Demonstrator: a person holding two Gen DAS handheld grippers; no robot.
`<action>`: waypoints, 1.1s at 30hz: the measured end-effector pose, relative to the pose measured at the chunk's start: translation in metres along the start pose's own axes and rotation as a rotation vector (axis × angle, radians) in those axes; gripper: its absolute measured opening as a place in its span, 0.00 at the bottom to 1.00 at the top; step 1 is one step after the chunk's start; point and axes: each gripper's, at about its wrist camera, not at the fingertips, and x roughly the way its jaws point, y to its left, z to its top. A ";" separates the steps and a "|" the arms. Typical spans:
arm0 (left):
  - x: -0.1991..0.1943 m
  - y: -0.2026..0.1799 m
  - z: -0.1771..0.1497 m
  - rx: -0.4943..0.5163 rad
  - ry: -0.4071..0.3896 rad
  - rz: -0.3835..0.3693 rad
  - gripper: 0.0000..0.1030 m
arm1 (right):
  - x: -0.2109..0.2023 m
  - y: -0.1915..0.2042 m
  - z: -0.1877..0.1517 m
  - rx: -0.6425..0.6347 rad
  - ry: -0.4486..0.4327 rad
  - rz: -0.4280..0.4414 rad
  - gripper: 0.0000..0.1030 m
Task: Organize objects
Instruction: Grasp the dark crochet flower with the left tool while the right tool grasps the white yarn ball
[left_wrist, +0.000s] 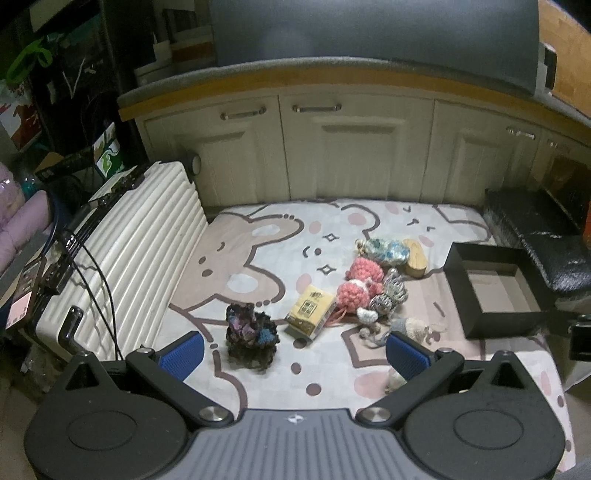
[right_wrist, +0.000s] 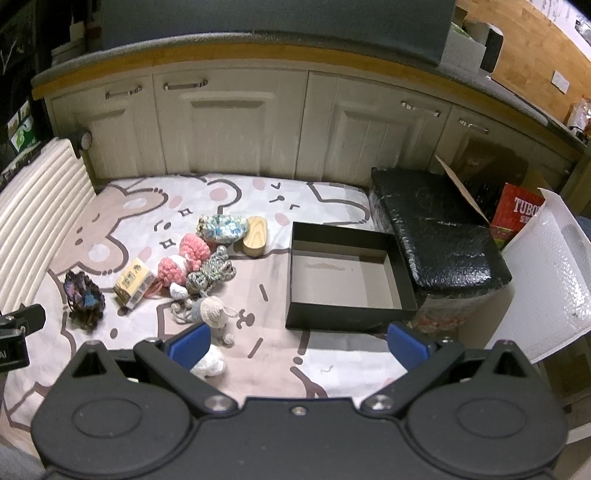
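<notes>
Both tools are held wide open above a cartoon-print mat (right_wrist: 332, 206), and nothing is gripped. The left tool (left_wrist: 293, 349) is seen just over a dark crocheted toy (left_wrist: 251, 334). Beside that toy a small yellow tissue pack (left_wrist: 310, 306) is laid. Pink crocheted toys (right_wrist: 184, 258), a grey striped one (right_wrist: 208, 275), a blue and white one (right_wrist: 221, 229) and a wooden piece (right_wrist: 255, 240) are heaped close together. A small crocheted sheep (right_wrist: 214, 314) is found near the right tool (right_wrist: 297, 345). An empty black box (right_wrist: 347, 280) is set to the right, beside a black wrapped bundle (right_wrist: 439, 236). A white ribbed suitcase (left_wrist: 140, 251) is laid along the left, and cream cupboard doors (right_wrist: 236, 129) are seen behind.
</notes>
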 end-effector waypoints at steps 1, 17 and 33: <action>0.000 0.001 0.000 0.000 -0.003 -0.007 1.00 | -0.001 -0.001 0.002 0.006 -0.002 0.007 1.00; 0.009 0.043 0.042 0.071 -0.166 -0.001 1.00 | -0.003 0.001 0.046 -0.048 -0.188 0.080 1.00; 0.106 0.060 0.015 0.030 -0.129 -0.036 1.00 | 0.099 0.013 0.001 -0.129 -0.301 0.248 1.00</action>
